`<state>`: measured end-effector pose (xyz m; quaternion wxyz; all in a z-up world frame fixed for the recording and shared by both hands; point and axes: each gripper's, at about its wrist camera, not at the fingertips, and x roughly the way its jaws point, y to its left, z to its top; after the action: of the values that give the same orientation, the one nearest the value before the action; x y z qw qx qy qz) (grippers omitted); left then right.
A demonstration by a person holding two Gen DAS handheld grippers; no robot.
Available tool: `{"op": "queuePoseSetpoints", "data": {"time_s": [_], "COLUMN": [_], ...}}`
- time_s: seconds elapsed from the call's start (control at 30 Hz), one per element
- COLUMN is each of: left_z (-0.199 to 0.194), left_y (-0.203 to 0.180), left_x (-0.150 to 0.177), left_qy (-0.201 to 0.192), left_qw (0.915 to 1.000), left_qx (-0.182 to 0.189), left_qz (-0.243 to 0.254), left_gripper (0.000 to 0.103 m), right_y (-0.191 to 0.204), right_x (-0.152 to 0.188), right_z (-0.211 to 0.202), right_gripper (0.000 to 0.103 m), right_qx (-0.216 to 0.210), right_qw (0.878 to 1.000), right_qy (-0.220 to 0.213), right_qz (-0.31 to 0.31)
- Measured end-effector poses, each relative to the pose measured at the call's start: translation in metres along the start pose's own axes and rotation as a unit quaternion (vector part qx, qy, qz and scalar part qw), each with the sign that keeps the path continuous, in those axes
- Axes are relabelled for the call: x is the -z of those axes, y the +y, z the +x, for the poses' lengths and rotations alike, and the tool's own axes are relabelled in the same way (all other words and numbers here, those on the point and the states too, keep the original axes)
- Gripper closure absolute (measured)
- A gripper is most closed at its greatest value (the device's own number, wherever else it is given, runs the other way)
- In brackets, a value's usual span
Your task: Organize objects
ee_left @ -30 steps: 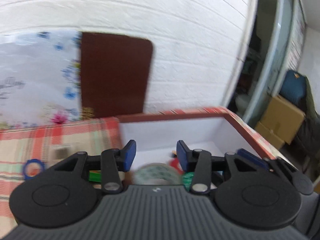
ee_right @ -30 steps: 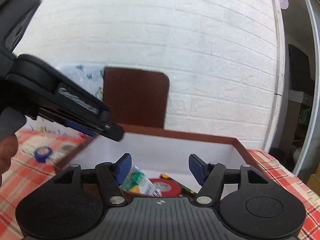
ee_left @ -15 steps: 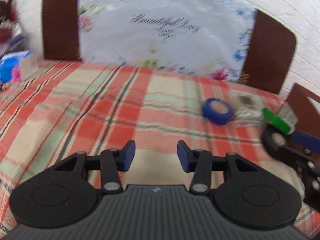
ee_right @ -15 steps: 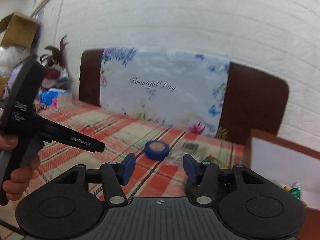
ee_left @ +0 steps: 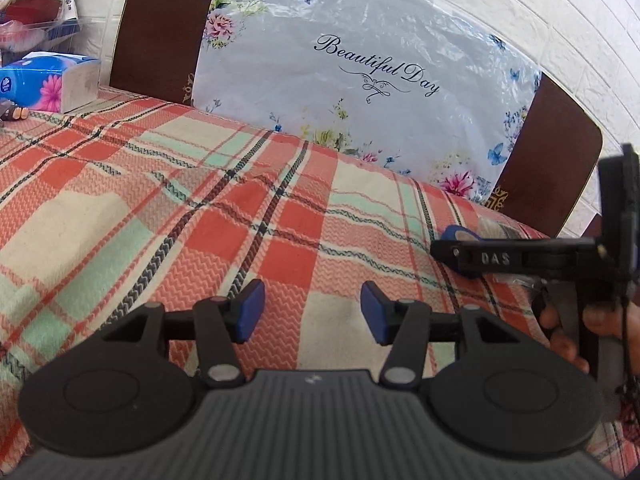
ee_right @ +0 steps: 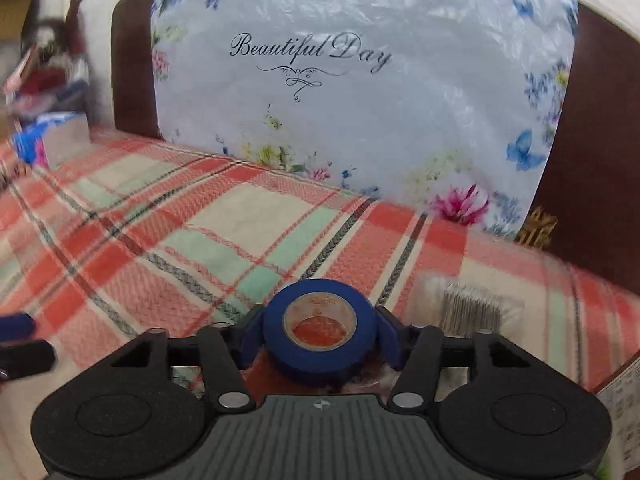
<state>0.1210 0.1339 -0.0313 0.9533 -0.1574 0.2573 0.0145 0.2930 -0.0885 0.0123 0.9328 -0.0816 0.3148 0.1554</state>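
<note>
In the right wrist view a blue tape roll (ee_right: 320,326) lies on the plaid cloth between the blue pads of my right gripper (ee_right: 320,334). The pads sit at the roll's two sides; whether they press on it I cannot tell. My left gripper (ee_left: 310,316) is open and empty over bare plaid cloth. In the left wrist view the right gripper's black arm (ee_left: 512,258) crosses at the right and hides most of the blue roll (ee_left: 456,236).
A clear packet with a barcode label (ee_right: 472,308) lies right of the roll. A floral "Beautiful Day" plastic bag (ee_left: 360,80) leans on a brown chair back (ee_left: 160,28). A tissue pack (ee_left: 44,80) sits far left. A box corner (ee_right: 624,404) shows at the right edge.
Both grippers swung left away from the white box. The right gripper moved forward and down until its pads flank the blue tape roll. The left gripper stayed open.
</note>
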Motion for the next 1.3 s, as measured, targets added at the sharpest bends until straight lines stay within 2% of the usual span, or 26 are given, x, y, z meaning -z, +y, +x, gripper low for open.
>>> {"op": "queuePoseSetpoints", "data": {"time_s": [0.1,0.23,0.33,0.4,0.47,0.53,0.6,0.67,0.73,0.87,0.93,0.97,1.0,1.03,1.07,1.1,1.2,1.3], "left_z": [0.0,0.001,0.005,0.01,0.008,-0.001,-0.01,-0.015,-0.02,-0.018,-0.012,-0.007,-0.003,-0.005,-0.006,-0.008,-0.023,-0.046], "left_y": [-0.001,-0.006,-0.015,-0.032,-0.054,-0.089,-0.131,-0.164,-0.186,-0.208,-0.215,-0.216,-0.216,-0.216,-0.218,-0.219,-0.228,-0.248], "left_x": [0.001,0.001,-0.002,-0.009,-0.019,-0.028,-0.028,-0.022,-0.01,0.016,0.029,0.036,0.042,0.044,0.044,0.042,0.027,0.003], "left_qy": [0.001,0.005,0.021,0.046,0.07,0.074,0.088,0.123,0.154,0.216,0.239,0.256,0.264,0.253,0.252,0.259,0.233,0.171], "left_qw": [1.0,0.9998,0.9986,0.9962,0.9953,0.9914,0.9829,0.9699,0.9564,0.9353,0.9291,0.9244,0.9223,0.9239,0.9229,0.9208,0.9257,0.9301], "left_qx": [-0.001,-0.007,-0.019,-0.022,0.025,0.078,0.115,0.158,0.19,0.209,0.188,0.18,0.173,0.172,0.174,0.182,0.189,0.217], "left_qz": [0.004,0.018,0.043,0.07,0.063,0.076,0.114,0.138,0.159,0.187,0.211,0.218,0.223,0.23,0.234,0.228,0.23,0.242], "left_gripper": [0.047,0.046,0.041,0.04,0.044,0.044,0.044,0.05,0.051,0.053,0.053,0.058,0.059,0.063,0.074,0.08,0.08,0.08], "right_y": [0.009,0.024,0.027,0.022,0.011,-0.001,-0.013,-0.021,-0.022,-0.023,-0.023,-0.023,-0.024,-0.025,-0.026,-0.026,-0.025,-0.029], "right_x": [0.016,0.067,0.106,0.128,0.146,0.159,0.166,0.173,0.176,0.182,0.182,0.182,0.182,0.181,0.181,0.181,0.181,0.175], "right_z": [-0.019,-0.078,-0.13,-0.16,-0.182,-0.199,-0.21,-0.215,-0.216,-0.217,-0.215,-0.214,-0.213,-0.212,-0.211,-0.209,-0.214,-0.232], "right_gripper": [0.048,0.048,0.048,0.048,0.048,0.037,0.036,0.037,0.037,0.038,0.041,0.045,0.052,0.052,0.052,0.052,0.052,0.052], "right_qx": [-0.007,-0.026,-0.007,0.017,0.047,0.071,0.069,0.064,0.062,0.056,0.05,0.048,0.045,0.04,0.038,0.038,0.041,0.065], "right_qw": [1.0,0.999,0.999,0.999,0.998,0.997,0.997,0.998,0.998,0.998,0.998,0.998,0.998,0.998,0.998,0.998,0.997,0.991], "right_qy": [-0.001,-0.019,-0.028,-0.028,-0.027,-0.021,-0.016,-0.013,-0.015,-0.023,-0.024,-0.024,-0.024,-0.025,-0.026,-0.028,-0.047,-0.108], "right_qz": [-0.003,-0.004,-0.013,-0.022,-0.038,-0.032,-0.011,0.009,0.02,0.03,0.03,0.031,0.034,0.038,0.042,0.043,0.041,0.042]}}
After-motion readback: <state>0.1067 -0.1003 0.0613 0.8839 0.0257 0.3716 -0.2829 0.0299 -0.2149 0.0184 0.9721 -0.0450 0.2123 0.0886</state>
